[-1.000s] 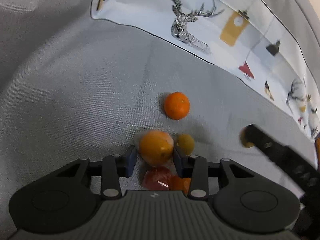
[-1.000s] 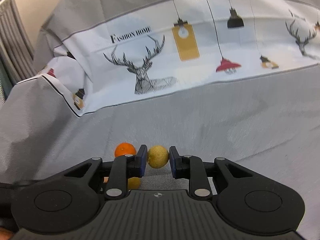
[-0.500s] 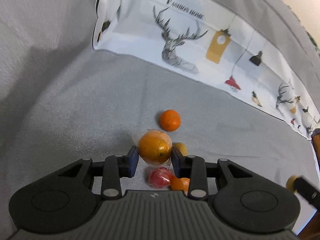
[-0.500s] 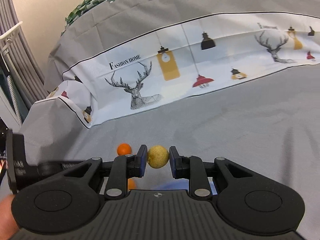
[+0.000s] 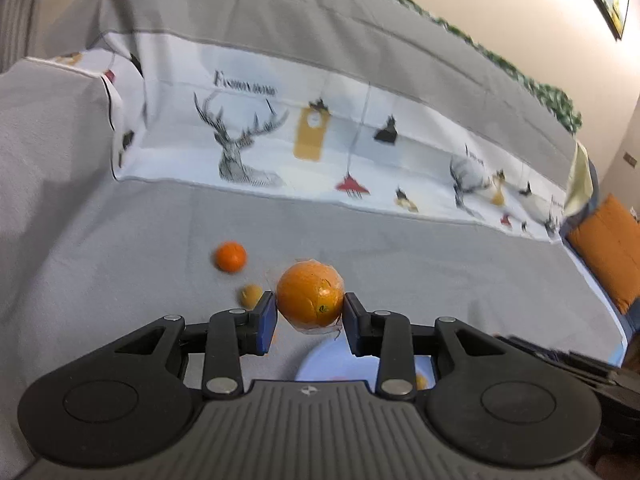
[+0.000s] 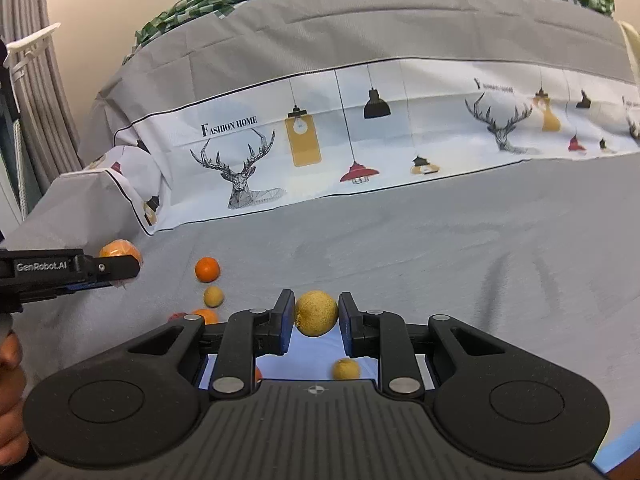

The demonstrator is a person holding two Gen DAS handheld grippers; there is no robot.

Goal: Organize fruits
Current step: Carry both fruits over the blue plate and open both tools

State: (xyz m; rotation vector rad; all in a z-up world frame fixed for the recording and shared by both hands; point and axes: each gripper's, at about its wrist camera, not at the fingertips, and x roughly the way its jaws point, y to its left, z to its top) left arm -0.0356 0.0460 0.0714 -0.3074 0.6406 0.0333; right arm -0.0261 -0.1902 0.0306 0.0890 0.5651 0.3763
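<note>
The left claw is clenched on a wrapped orange, round with no clear long axis, its stem dimple facing the camera. The right claw grips a yellow lemon, long axis level between the pads. Both are held above a pale plate, where one small yellow fruit lies at 6 o'clock. On the grey cloth at 10 o'clock lie one small orange and one yellow fruit.

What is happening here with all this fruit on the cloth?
A person is sorting fruit with two handheld grippers. The left gripper holds a plastic-wrapped orange; the right gripper holds a yellow fruit above a pale blue plate that already has fruit on it. A small orange and other pieces lie on the grey cloth.
</note>
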